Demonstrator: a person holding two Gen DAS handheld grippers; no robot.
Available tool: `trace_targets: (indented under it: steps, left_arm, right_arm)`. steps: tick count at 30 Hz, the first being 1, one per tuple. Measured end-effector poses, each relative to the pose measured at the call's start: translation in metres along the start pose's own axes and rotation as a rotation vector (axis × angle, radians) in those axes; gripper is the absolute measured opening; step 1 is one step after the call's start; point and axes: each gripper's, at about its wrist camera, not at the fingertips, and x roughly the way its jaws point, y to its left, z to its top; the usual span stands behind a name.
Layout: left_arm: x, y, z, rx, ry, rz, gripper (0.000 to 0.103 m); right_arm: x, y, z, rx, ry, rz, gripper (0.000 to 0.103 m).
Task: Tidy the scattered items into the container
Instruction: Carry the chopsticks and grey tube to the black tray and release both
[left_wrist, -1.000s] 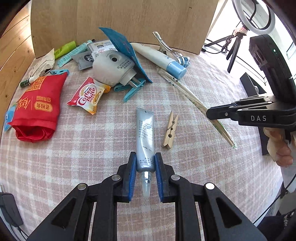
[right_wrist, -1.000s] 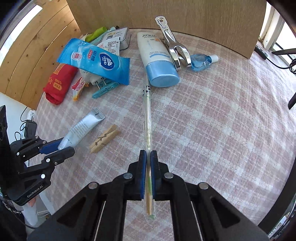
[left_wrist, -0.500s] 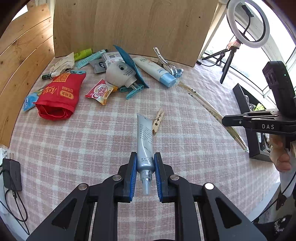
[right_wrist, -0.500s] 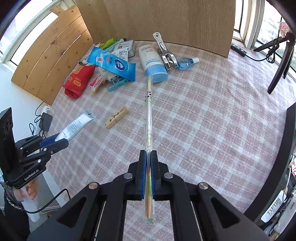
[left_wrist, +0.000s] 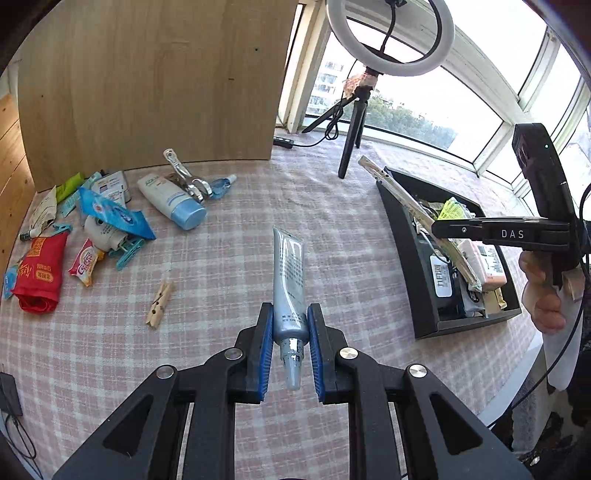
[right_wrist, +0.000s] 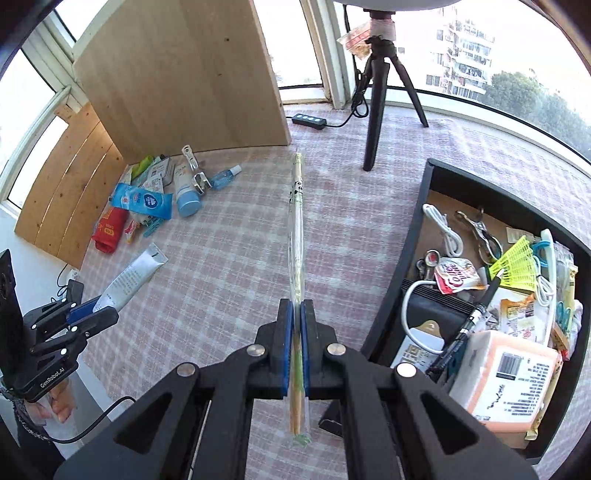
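Silver tube (left_wrist: 289, 273) pinched near its cap by the left tongs (left_wrist: 290, 349), lifted off the checked surface (left_wrist: 221, 295) for carrying | wrapped chopsticks (right_wrist: 297, 236) pinched lengthwise in the right tongs (right_wrist: 297, 343), beside the black box (right_wrist: 417, 236) | box already crowded, so long chopsticks likely need angling in | clothespin (left_wrist: 159, 303) and other clutter remain on the surface

glossy silver tube (left_wrist: 289, 275), woven checked tablecloth (left_wrist: 221, 295)

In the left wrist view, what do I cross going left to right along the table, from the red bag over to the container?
red bag → Coffee-mate sachet → wooden clothespin → silver tube in the left gripper → black container
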Motion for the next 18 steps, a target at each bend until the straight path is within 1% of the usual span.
trace_targets:
  steps: [5, 10, 14, 18]
  left_arm:
    - [0.026, -0.073, 0.035, 0.074, -0.02, -0.078, 0.017]
    - [0.056, -0.133, 0.065, 0.124, -0.02, -0.146, 0.017]
    - [0.079, -0.173, 0.079, 0.158, -0.002, -0.177, 0.017]
    - [0.096, -0.206, 0.088, 0.201, 0.022, -0.178, 0.017]
  right_arm:
    - [-0.039, -0.089, -0.019, 0.109, -0.041, -0.082, 0.005]
    - [-0.064, -0.164, -0.036, 0.215, -0.063, -0.142, 0.005]
    - [-0.072, -0.208, -0.047, 0.28, -0.072, -0.171, 0.005]
    - [-0.075, -0.234, -0.055, 0.315, -0.079, -0.182, 0.005]
